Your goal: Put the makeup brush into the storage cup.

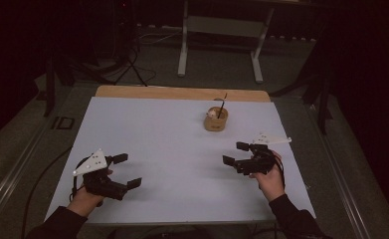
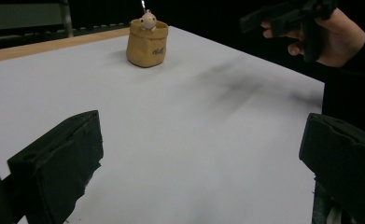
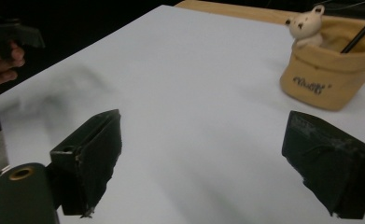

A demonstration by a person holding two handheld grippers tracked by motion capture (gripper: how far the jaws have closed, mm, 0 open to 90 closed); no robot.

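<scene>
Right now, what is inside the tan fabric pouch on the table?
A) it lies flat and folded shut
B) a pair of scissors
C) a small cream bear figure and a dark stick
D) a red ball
C: in the right gripper view the tan pouch stands open and upright, with a cream bear figure peeking over its rim and a dark stick leaning inside it.

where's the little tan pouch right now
In the high view the tan pouch stands on the white mat's far right part, ahead of the right tool.
</scene>
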